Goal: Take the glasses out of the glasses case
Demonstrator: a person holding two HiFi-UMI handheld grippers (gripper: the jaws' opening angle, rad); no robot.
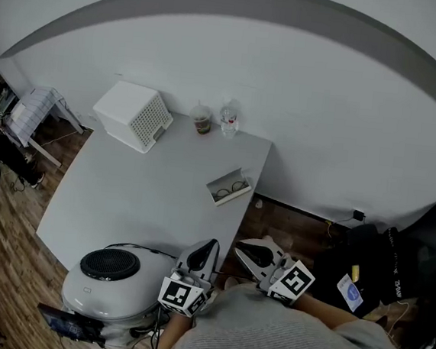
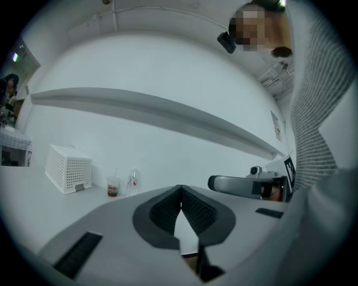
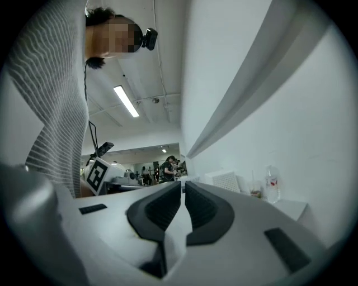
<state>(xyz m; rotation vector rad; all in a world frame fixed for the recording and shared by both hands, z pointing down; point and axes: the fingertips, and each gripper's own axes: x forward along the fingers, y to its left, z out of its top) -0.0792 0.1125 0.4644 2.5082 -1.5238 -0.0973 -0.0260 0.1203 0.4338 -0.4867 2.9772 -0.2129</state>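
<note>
An open glasses case (image 1: 229,188) lies near the right edge of the white table (image 1: 147,194), and dark-framed glasses (image 1: 232,187) rest inside it. Both grippers are held close to my body, off the table's near corner and well short of the case. The left gripper (image 1: 210,244) has its jaws closed together with nothing between them, tips touching in the left gripper view (image 2: 180,190). The right gripper (image 1: 241,250) is also shut and empty, as seen in its own view (image 3: 183,187). Neither gripper view shows the case.
A white perforated basket (image 1: 134,116), a drink cup (image 1: 202,120) and a water bottle (image 1: 229,120) stand at the table's far edge by the wall. A round white appliance with a black top (image 1: 108,274) sits at the near left. A black chair (image 1: 426,244) stands at the right.
</note>
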